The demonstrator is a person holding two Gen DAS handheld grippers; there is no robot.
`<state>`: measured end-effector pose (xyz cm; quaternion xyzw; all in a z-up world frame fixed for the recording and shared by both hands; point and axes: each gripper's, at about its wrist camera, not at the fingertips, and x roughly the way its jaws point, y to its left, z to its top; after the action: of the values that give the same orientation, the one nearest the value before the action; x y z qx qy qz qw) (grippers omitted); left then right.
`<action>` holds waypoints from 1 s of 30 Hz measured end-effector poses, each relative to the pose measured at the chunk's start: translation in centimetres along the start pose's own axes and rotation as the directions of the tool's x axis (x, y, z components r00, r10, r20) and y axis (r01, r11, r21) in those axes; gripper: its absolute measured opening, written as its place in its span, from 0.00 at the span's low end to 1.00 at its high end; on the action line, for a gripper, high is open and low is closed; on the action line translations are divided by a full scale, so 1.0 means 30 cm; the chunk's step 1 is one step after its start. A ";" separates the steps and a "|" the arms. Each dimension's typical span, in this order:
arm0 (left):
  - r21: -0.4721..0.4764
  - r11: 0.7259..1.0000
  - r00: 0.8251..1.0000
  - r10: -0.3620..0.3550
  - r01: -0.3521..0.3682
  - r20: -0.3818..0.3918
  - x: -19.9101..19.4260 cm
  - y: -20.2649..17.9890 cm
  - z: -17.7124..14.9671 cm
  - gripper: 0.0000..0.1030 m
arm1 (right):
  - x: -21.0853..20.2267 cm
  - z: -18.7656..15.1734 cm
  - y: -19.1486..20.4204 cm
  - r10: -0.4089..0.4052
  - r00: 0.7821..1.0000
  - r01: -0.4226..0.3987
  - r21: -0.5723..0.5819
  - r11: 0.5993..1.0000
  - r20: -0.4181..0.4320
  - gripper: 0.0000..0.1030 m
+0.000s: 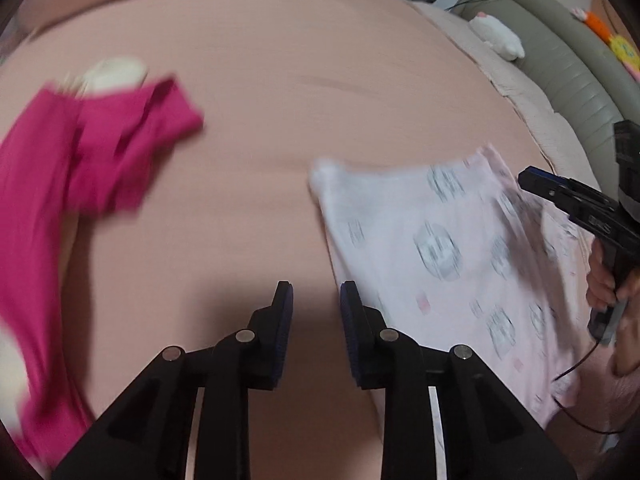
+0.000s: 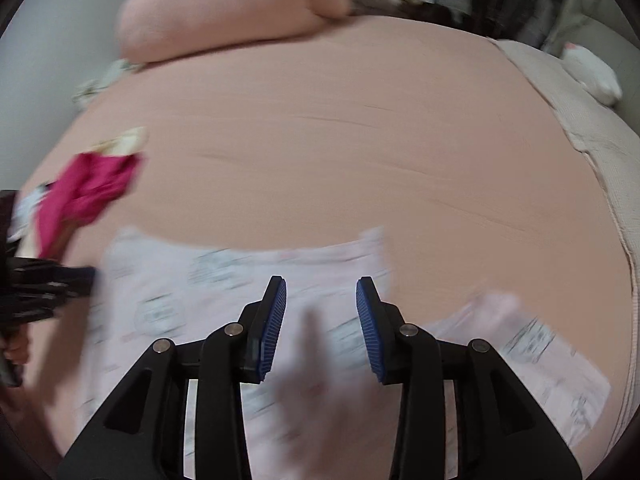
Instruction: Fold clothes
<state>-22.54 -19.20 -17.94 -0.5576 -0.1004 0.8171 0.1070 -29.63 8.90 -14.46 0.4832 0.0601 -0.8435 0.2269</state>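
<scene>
A pale pink printed garment lies spread flat on the pink bed sheet, blurred in both views. My left gripper hovers open just left of the garment's edge, with only bare sheet between its fingers. My right gripper stands open above the same garment, nothing pinched between its blue pads. A hand holds the right gripper at the garment's far right side in the left wrist view. A magenta garment lies crumpled at the left; it shows as well in the right wrist view.
A cream item sits behind the magenta garment. A pink pillow lies at the head of the bed. A white plush toy rests by the grey padded bed edge. A thin black cable trails at the right.
</scene>
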 end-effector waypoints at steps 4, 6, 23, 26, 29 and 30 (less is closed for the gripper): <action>-0.027 0.999 0.999 -0.039 0.039 -0.034 -0.023 -0.051 -0.167 0.26 | -0.025 -0.127 0.167 0.147 0.985 -0.144 0.033 0.989 -0.089 0.36; -0.021 1.000 0.999 -0.007 0.006 -0.041 -0.015 -0.084 -0.226 0.26 | 0.000 -0.197 0.270 0.164 0.977 -0.162 0.026 0.986 -0.133 0.36; 0.132 0.990 0.990 -0.061 0.044 0.128 -0.109 -0.329 -0.380 0.26 | -0.103 -0.387 0.542 0.015 0.981 -0.019 -0.021 1.000 -0.192 0.37; 0.202 0.977 0.995 -0.078 0.063 0.068 -0.047 -0.442 -0.384 0.26 | -0.232 -0.490 0.364 -0.046 0.983 0.055 0.049 0.997 -0.177 0.37; 0.265 0.964 1.000 0.008 -0.008 -0.001 0.010 -0.511 -0.428 0.25 | -0.358 -0.590 0.172 -0.083 0.980 0.113 0.157 0.981 -0.183 0.37; 0.288 0.957 0.999 0.038 -0.030 -0.023 0.029 -0.535 -0.443 0.25 | -0.391 -0.622 0.114 -0.086 0.979 0.123 0.202 0.972 -0.186 0.37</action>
<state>-9.43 -3.01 -18.93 -0.5494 0.0304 0.8167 0.1741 -8.39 15.66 -13.98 0.5734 0.0150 -0.8098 0.1229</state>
